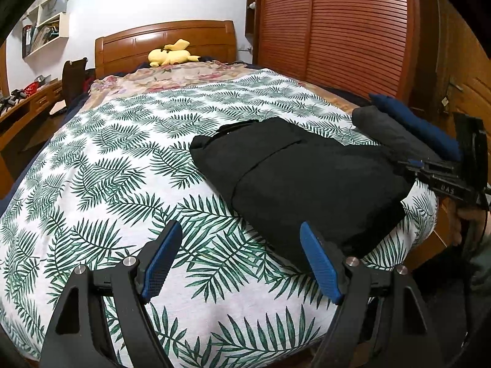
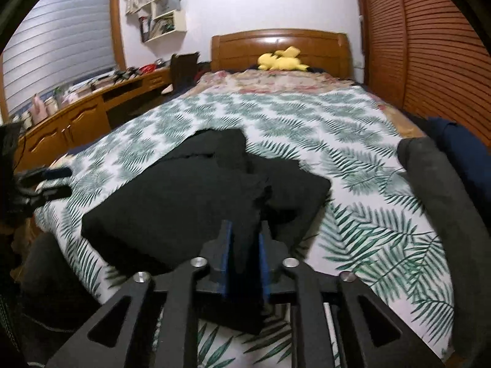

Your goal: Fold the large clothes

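Left wrist view. Left gripper (image 1: pixel 241 259) jaws stand wide apart, nothing between the blue pads; it hovers over the leaf-print bedspread (image 1: pixel 122 159) at the near edge of the bed. The black garment (image 1: pixel 303 181) lies on the right side of the bed, already folded into a compact rectangle with one visible fold seam running across it. The right pad sits just beside the garment's near-left corner; contact cannot be told. At the far right, the right gripper (image 1: pixel 429 171) reaches in over the garment's right edge. Beyond it, at the bed's right edge, a grey folded garment (image 1: pixel 377 125) and a navy folded garment (image 1: pixel 420 125) lie side by side, apparently finished pieces. A yellow plush toy (image 1: pixel 172 53) sits by the headboard (image 1: pixel 165 43).

Right wrist view. Right gripper (image 2: pixel 245 260) jaws are narrowly parted, with a flap of the black garment (image 2: pixel 184 202) running between the blue pads. Whether the pads press on the cloth cannot be told: grip or release unclear. The garment's top layer looks rumpled near the centre. The left gripper (image 2: pixel 46 181) shows at the left edge.

Progress, as a judgement: the folding of the black piece is near complete. What seems left is letting the flap go, smoothing it, and possibly placing it with the grey and navy pieces.
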`<state>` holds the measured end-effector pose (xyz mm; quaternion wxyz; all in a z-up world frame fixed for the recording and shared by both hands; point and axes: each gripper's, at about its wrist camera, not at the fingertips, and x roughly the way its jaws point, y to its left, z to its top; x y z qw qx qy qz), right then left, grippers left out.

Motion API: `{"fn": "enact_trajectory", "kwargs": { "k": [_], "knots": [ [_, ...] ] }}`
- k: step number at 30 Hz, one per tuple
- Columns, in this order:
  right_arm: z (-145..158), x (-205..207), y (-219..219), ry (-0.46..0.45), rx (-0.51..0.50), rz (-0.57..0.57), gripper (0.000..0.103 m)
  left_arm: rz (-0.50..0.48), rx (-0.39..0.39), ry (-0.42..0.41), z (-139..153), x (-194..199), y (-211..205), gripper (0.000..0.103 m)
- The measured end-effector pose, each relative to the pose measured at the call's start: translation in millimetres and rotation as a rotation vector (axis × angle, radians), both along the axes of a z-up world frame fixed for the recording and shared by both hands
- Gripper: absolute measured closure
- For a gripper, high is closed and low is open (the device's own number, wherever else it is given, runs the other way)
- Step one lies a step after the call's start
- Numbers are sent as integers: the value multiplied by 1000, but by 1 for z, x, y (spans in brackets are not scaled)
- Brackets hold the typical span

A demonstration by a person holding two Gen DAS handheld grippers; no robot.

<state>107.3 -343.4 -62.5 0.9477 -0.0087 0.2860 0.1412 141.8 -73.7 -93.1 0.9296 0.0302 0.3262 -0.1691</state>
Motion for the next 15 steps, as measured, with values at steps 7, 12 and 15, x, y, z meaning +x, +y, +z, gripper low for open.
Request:
{"fn": "enact_trajectory", "kwargs": {
  "k": [7, 12, 15],
  "knots": [
    [7, -6, 3, -75, 39, 0, 65, 17, -12, -6, -1, 2, 3, 23],
    [-8, -1, 17, -76, -9, 38, 65, 23, -17, 4, -6, 4, 4, 23],
    [-12, 4, 21, -58, -30, 44, 65, 23, -15, 4, -8, 5, 3, 23]
  ]
}}
